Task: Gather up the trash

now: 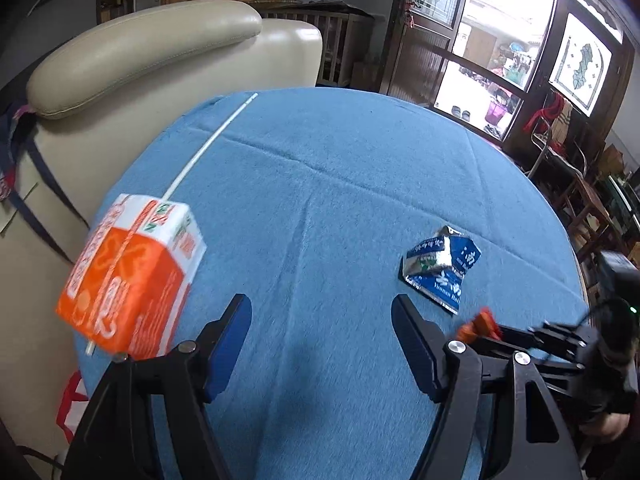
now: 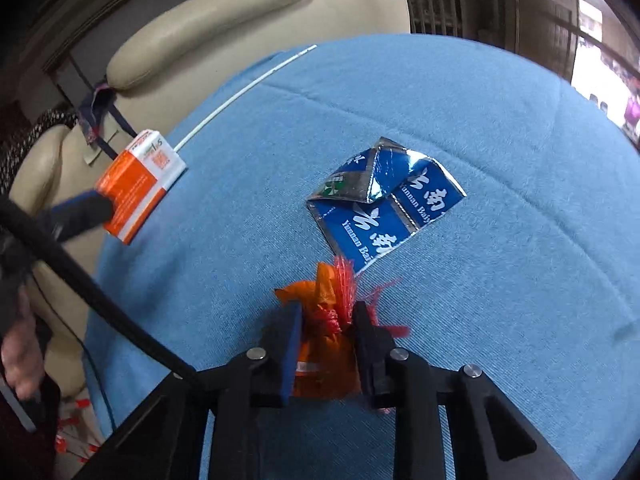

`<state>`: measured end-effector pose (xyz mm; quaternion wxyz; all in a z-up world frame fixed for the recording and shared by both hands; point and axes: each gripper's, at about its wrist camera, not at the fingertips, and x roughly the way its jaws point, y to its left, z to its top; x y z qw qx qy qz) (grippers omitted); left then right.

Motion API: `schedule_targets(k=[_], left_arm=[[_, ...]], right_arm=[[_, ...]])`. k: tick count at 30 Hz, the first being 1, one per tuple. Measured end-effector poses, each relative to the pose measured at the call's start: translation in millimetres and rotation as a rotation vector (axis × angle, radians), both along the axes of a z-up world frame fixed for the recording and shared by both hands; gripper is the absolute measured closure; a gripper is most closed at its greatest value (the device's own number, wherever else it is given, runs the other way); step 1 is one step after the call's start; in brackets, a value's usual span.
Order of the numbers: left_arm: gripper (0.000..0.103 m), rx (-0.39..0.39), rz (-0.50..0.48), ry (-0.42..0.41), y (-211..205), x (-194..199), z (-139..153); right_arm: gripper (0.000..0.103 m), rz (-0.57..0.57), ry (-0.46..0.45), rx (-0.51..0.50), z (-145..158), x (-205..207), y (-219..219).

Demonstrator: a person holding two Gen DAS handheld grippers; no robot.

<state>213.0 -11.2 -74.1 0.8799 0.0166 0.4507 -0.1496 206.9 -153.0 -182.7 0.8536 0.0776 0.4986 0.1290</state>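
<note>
An orange and white drink carton (image 1: 130, 274) sits at the left edge of the blue table (image 1: 340, 184), just left of my open, empty left gripper (image 1: 322, 312). It also shows in the right wrist view (image 2: 138, 184), with a left finger (image 2: 80, 212) beside it. A flattened blue wrapper (image 1: 440, 266) lies right of the left gripper and ahead of the right one (image 2: 384, 200). My right gripper (image 2: 326, 312) is shut on an orange bag with red string (image 2: 326, 320), also seen in the left wrist view (image 1: 478, 324).
A thin white straw (image 1: 212, 140) lies along the table's left edge, from the carton toward the far side. A cream leather armchair (image 1: 160, 52) stands close against the table's left. Glass doors and furniture are at the back right.
</note>
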Motion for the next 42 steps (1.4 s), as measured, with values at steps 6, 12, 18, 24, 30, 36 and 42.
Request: schedule_targets(k=[6,12,18,24,30,36,42], left_arm=[[0.03,-0.045,-0.109,0.052,-55.2,35.9,-1.8],[0.03,-0.012,-0.169,0.13,-101.3,66.5,-20.4],[0.03,-0.009,-0.213,0.161,-122.7,66.8,-31.5],[0.03,0.019,-0.261,0.162,-136.8,62.3,-44.3],[0.03,0.045,-0.294,0.175,-155.4,65.8,-56.2],[0.03,0.088,-0.321,0.123,-171.2,61.2,-65.9],[0.051,0.141,-0.326,0.041,-182.1,56.0,-70.2]], right_arm=[[0.077,-0.147,0.016,0.066,19.3,-25.4,-69.7],[0.077,-0.264,0.011,0.101,26.6,-45.6,-118.0],[0.077,-0.329,0.021,0.114,24.6,-49.3,-150.7],[0.077,-0.384,0.02,0.11,26.3,-50.4,-182.7],[0.077,-0.441,0.012,0.115,30.0,-47.9,-204.1],[0.077,-0.475,0.015,0.115,25.8,-45.3,-209.1],[0.077,-0.48,0.004,0.121,26.4,-47.0,-213.2]])
